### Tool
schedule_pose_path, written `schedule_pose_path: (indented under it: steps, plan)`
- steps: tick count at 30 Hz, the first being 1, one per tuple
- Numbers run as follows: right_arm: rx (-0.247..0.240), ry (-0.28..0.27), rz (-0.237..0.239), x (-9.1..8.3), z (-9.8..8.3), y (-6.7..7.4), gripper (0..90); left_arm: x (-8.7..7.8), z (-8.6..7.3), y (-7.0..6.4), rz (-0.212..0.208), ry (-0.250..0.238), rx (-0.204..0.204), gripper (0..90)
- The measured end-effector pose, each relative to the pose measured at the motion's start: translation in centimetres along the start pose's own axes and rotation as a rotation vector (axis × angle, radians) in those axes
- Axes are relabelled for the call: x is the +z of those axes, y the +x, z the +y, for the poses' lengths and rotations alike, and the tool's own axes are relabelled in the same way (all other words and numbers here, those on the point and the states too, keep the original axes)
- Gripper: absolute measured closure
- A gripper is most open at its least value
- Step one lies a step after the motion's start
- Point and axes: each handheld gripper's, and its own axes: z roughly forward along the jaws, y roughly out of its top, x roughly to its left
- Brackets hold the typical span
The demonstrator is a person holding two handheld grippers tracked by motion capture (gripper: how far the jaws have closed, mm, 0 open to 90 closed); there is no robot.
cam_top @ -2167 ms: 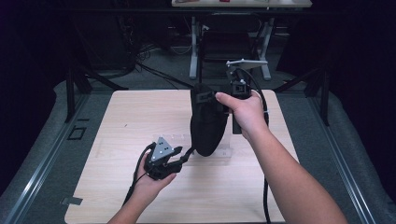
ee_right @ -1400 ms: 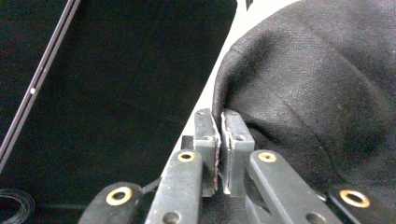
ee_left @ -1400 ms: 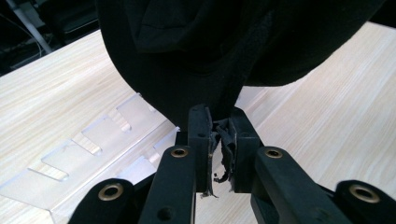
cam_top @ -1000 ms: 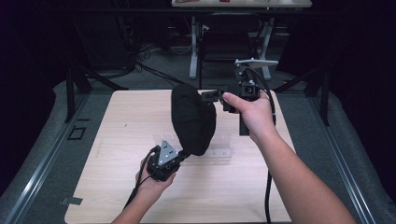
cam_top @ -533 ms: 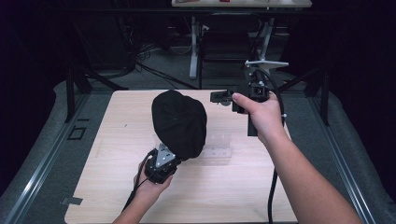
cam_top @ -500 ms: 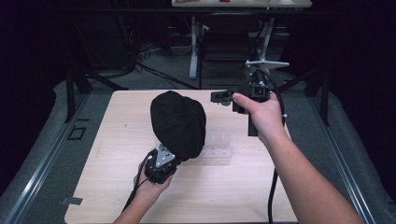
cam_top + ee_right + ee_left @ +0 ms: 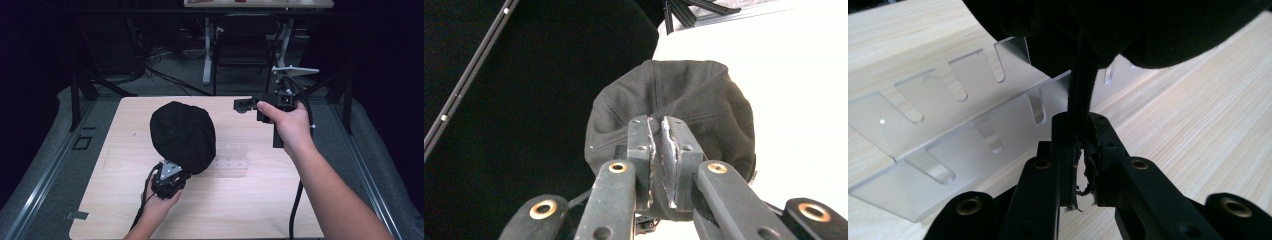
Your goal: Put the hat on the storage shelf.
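Cap (image 7: 183, 136) now hangs from the left gripper (image 7: 170, 181) alone, pinched at its edge over the clear acrylic rack (image 7: 234, 158), while the right gripper (image 7: 246, 104), jaws together and empty, has pulled away toward the upper right.

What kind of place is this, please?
Probably a lab or recording workspace, not a home. A bare wooden table stands among dark metal frame rails, with cables on the floor and another desk behind.

The black cap (image 7: 184, 136) hides part of the clear acrylic rack (image 7: 234, 159) and the left tool's (image 7: 181, 172) tips.
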Motion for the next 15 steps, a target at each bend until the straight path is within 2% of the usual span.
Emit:
schedule_pose_path:
  steps: [2,7,10,11,15]
  plan:
    - [0.006,-0.005,0.003,-0.2,-0.1,-0.2,81.8,-0.1,-0.2,0.2,-0.008,-0.003,-0.016,83.2]
    - [0.008,-0.012,-0.013,-0.7,-0.4,-0.7,81.1,-0.2,-0.3,0.1,0.003,-0.001,-0.009,82.0]
    - [0.007,-0.015,-0.029,-1.1,-0.7,-1.2,80.8,-0.6,-0.6,0.3,0.002,-0.010,-0.023,76.7]
    - [0.009,-0.015,-0.033,-1.1,-0.7,-1.3,80.8,-0.8,-0.7,0.4,-0.006,-0.012,-0.044,75.9]
    - [0.018,-0.018,-0.057,-1.5,-1.2,-2.1,80.8,-1.6,-1.0,0.9,0.002,-0.013,-0.042,69.4]
